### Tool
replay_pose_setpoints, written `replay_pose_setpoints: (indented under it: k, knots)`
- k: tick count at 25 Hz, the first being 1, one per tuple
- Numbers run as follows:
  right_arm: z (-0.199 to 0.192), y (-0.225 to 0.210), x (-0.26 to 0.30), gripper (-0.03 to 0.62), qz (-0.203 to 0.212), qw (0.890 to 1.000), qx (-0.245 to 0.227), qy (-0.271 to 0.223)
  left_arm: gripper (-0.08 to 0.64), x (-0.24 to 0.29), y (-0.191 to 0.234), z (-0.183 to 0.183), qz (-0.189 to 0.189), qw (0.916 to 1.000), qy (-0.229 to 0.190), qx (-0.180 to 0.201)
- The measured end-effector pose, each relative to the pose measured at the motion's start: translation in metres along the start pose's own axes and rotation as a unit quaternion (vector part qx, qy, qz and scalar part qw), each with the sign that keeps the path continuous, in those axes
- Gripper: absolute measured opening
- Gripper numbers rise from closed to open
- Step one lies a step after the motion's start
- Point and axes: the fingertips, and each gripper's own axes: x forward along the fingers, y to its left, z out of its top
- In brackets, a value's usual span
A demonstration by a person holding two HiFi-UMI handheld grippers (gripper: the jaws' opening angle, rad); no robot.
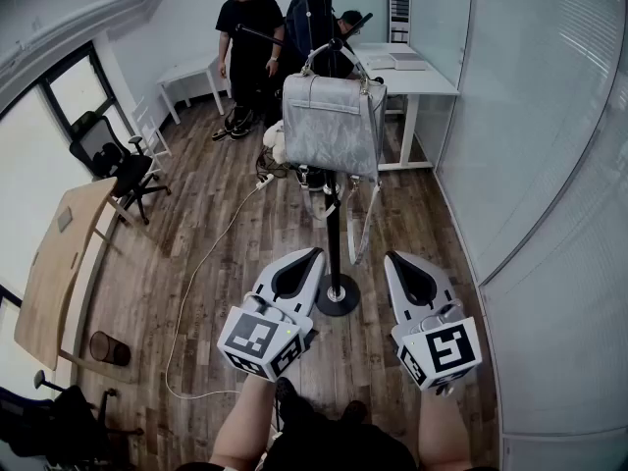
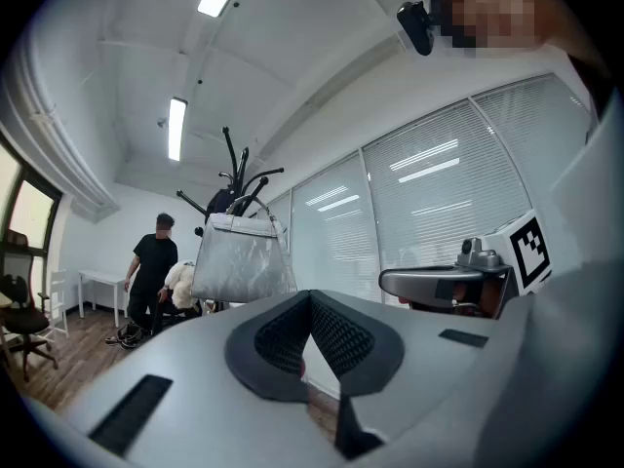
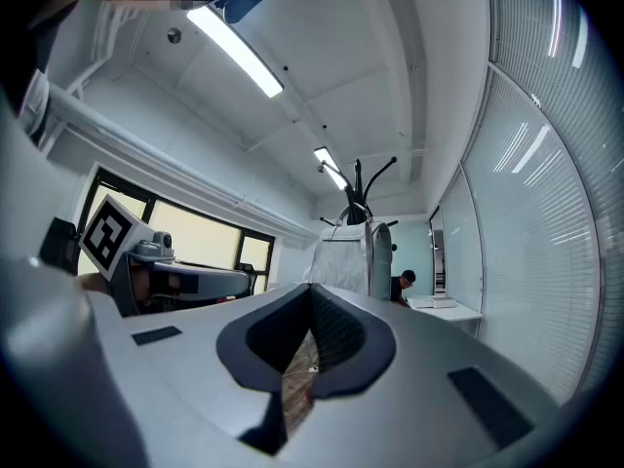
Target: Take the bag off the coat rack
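A grey handbag (image 1: 334, 121) hangs by its handles from a hook of the black coat rack (image 1: 334, 234), whose round base (image 1: 337, 297) stands on the wood floor in front of me. My left gripper (image 1: 310, 257) and right gripper (image 1: 396, 260) are held low, side by side, either side of the base and well below the bag. Both are shut with nothing between their jaws. The left gripper view has the bag (image 2: 242, 258) ahead to the left, beyond the left gripper (image 2: 310, 305). In the right gripper view the bag (image 3: 351, 253) hangs straight ahead of the right gripper (image 3: 312, 300).
A person in black (image 1: 250, 37) stands behind the rack and another sits at a white desk (image 1: 417, 75). A glass wall with blinds (image 1: 530, 135) runs along the right. An office chair (image 1: 123, 170), a wooden table (image 1: 59, 263) and a floor cable (image 1: 211, 253) lie to the left.
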Motion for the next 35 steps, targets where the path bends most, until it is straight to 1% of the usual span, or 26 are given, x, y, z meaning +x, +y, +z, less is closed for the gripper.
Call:
replay_pose_setpoints:
  k: [8,11,13,16,17,19,23,26,28,31,35]
  knots:
    - [-0.002,-0.002,-0.015,0.029,-0.001,1.0,-0.006,0.004,0.014,-0.002,-0.016,-0.004,-0.001,1.0,0.005,0.002]
    - [-0.002,-0.007,-0.021,0.029,-0.009,1.0,0.006,-0.001,0.014,-0.004,-0.023,-0.004,-0.001,1.0,0.002,0.004]
    - [-0.002,-0.006,-0.024,0.029,-0.007,1.0,0.019,-0.004,0.014,-0.007,-0.025,-0.004,0.006,0.9999,-0.001,0.013]
    - [-0.002,-0.005,-0.024,0.029,-0.007,1.0,0.019,-0.003,0.014,-0.009,-0.025,-0.002,0.023,0.9987,0.001,0.045]
    - [-0.002,-0.006,-0.024,0.031,-0.009,1.0,0.021,-0.001,0.014,-0.008,-0.025,-0.002,0.021,0.9987,0.0,0.047]
    - [-0.004,-0.008,-0.022,0.031,-0.013,1.0,0.025,0.002,0.014,-0.004,-0.023,0.0,0.014,0.9992,-0.005,0.037]
    - [-0.009,-0.015,-0.015,0.031,-0.022,0.999,0.023,0.012,0.014,0.003,-0.015,0.0,0.016,0.9995,-0.008,0.025]
    - [-0.011,-0.02,-0.001,0.031,-0.034,0.999,0.029,0.015,0.014,0.007,-0.006,-0.003,0.018,0.9987,0.004,0.048]
    - [-0.012,-0.021,0.015,0.032,-0.039,0.999,0.032,0.014,0.015,0.015,0.008,-0.003,0.02,0.9982,0.001,0.057]
    - [-0.013,-0.023,0.038,0.032,-0.044,0.999,0.025,0.015,0.015,0.032,0.035,0.0,0.024,0.9984,-0.01,0.05]
    - [-0.001,-0.035,0.07,0.032,-0.053,0.998,0.007,0.013,0.017,0.053,0.065,0.013,0.022,0.998,-0.025,0.054]
